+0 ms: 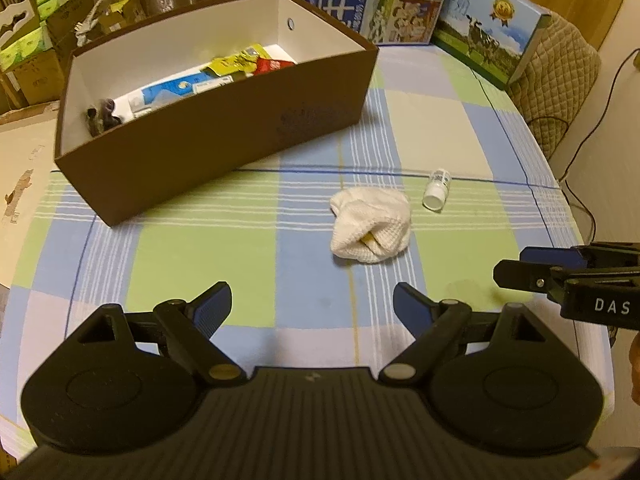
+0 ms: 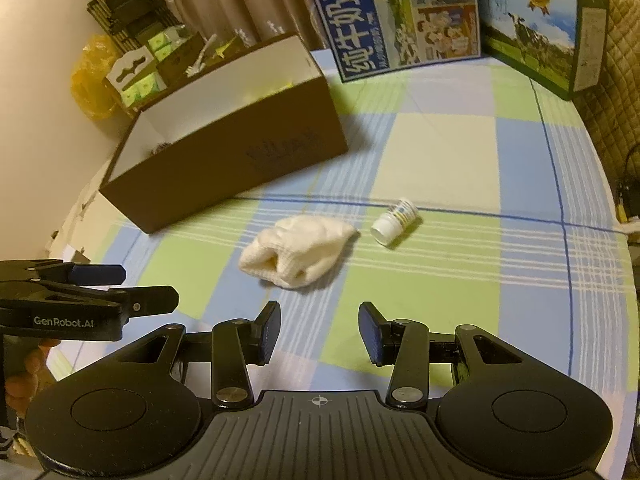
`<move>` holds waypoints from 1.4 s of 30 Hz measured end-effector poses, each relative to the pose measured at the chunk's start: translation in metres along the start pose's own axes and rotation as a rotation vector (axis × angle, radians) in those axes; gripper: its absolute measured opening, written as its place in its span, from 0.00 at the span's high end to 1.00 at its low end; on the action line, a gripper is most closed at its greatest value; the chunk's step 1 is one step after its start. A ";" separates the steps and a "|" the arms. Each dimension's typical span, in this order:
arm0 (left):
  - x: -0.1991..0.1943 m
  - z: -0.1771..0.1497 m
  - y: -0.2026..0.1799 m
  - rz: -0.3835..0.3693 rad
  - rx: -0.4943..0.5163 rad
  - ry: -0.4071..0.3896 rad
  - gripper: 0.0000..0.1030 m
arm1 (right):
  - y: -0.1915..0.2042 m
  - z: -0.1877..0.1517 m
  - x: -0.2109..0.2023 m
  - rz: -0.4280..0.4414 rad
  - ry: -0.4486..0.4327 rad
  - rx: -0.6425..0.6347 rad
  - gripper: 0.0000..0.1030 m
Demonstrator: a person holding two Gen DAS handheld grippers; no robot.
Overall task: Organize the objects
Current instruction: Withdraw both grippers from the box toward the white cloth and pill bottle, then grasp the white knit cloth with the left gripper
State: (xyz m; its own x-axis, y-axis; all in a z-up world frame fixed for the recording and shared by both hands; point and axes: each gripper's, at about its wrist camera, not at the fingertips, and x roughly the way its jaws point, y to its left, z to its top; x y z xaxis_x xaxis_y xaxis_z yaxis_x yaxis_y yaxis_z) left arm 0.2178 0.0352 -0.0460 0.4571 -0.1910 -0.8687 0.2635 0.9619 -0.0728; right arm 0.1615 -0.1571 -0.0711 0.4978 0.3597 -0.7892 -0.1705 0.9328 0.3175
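Note:
A crumpled white cloth (image 1: 370, 226) (image 2: 298, 254) lies on the checked tablecloth, with a small white bottle (image 1: 436, 190) (image 2: 394, 222) on its side just to its right. Behind them to the left stands a brown box (image 1: 224, 140) (image 2: 240, 152) holding several packets and a dark bundle. My left gripper (image 1: 312, 308) is open and empty, short of the cloth. My right gripper (image 2: 319, 332) is also open and empty, hovering near the cloth. Each gripper shows at the edge of the other's view, the right one (image 1: 520, 264) and the left one (image 2: 132, 284).
Two milk cartons (image 2: 392, 16) (image 2: 536, 24) stand along the table's far edge. A quilted chair back (image 1: 560, 80) is at the right. Cardboard boxes with green packs (image 1: 36, 48) sit beyond the table on the left. A hand (image 2: 24, 376) holds the left gripper.

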 end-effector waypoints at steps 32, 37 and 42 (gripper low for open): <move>0.086 0.038 -0.046 -0.091 0.195 0.036 0.16 | -0.081 0.000 0.007 -0.173 0.031 0.237 0.61; 0.112 0.045 -0.055 -0.084 0.223 0.062 0.16 | -0.092 -0.001 0.004 -0.205 0.027 0.274 0.61; 0.134 0.049 -0.058 -0.067 0.231 0.090 0.16 | -0.099 -0.003 0.004 -0.225 0.027 0.302 0.61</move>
State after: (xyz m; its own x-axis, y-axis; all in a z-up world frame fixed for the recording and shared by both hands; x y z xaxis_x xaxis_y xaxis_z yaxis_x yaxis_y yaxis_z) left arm 0.3056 -0.0557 -0.1344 0.3572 -0.2246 -0.9066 0.4824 0.8755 -0.0268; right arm 0.1780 -0.2482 -0.1068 0.4710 0.1508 -0.8691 0.2012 0.9409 0.2723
